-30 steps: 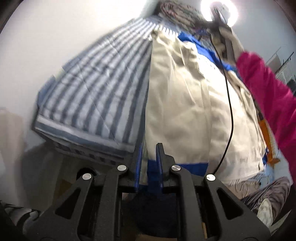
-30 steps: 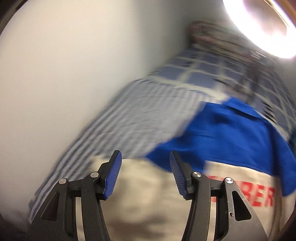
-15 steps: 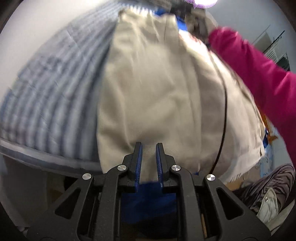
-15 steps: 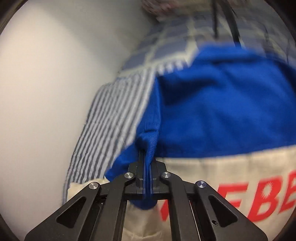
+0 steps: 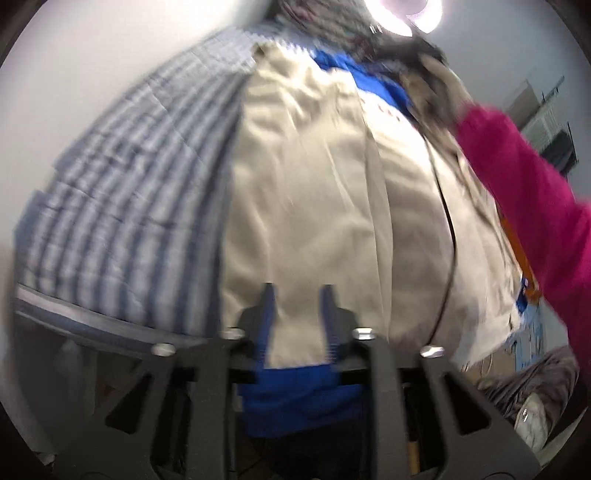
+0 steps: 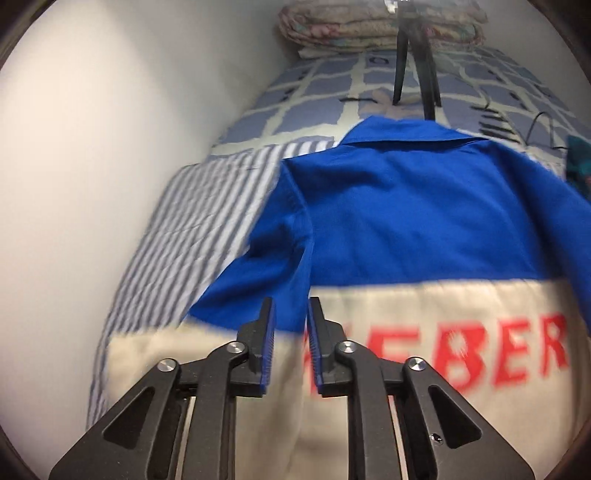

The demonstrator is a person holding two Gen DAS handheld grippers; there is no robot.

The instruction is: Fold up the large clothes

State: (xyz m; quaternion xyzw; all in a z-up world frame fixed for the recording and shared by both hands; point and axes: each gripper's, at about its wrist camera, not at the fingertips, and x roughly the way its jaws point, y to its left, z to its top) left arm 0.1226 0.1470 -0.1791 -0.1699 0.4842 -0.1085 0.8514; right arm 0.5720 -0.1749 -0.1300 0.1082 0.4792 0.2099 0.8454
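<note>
A large jacket (image 6: 406, 221), blue at the collar and shoulders and cream below with red lettering (image 6: 480, 350), lies spread on the bed. My right gripper (image 6: 290, 332) hovers over its blue left sleeve (image 6: 266, 266); the jaws are opening and nothing is pinched between them. In the left wrist view the jacket's cream body (image 5: 314, 184) fills the middle, with its blue hem (image 5: 295, 387) under the fingers. My left gripper (image 5: 297, 314) is opening too; the cloth lies below the gap and the pads do not press it. A pink sleeve (image 5: 517, 184) reaches in from the right.
A blue-and-white striped sheet (image 5: 129, 184) covers the bed, with a white wall (image 6: 92, 184) along its left side. Folded quilts (image 6: 369, 26) and a tripod (image 6: 417, 55) stand at the bed's head. A black cable (image 5: 448, 240) runs over the jacket.
My right gripper, shut on the blue sleeve half a second ago, has let it go and it lies flat. My left gripper has parted its jaws from the hem.
</note>
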